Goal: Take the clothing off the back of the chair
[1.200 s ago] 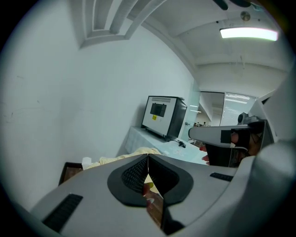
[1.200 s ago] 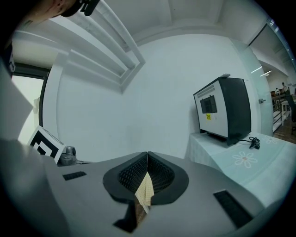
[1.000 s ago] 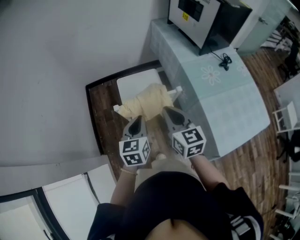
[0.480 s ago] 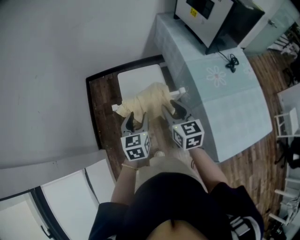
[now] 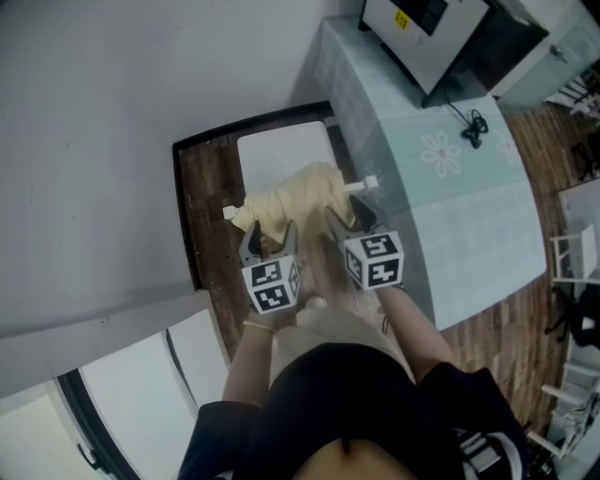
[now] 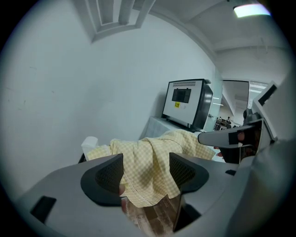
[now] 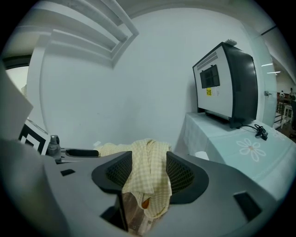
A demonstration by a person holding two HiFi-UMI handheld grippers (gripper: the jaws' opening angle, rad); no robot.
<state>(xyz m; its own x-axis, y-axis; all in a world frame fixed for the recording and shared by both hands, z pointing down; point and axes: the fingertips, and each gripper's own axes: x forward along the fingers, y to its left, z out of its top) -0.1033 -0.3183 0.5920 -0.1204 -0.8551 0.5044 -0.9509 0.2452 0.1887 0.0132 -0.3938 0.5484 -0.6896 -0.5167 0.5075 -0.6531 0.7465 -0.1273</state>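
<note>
A pale yellow checked garment hangs over the back of a white chair; the back's white ends stick out on both sides. My left gripper is just short of the cloth's left part and my right gripper is at its right part. Both sets of jaws are opening. In the left gripper view the garment shows in the gap of the left gripper, with no pad pressing on it. The right gripper view shows the same: the garment lies in the gap of the right gripper, untouched.
A table with a pale blue cloth stands right beside the chair and carries a black-and-white appliance and a cable. A grey wall closes off the left. The chair stands on dark wooden floor.
Both grippers have dropped and moved in toward the chair back. Their jaws, shut a second ago, now stand wide apart.
</note>
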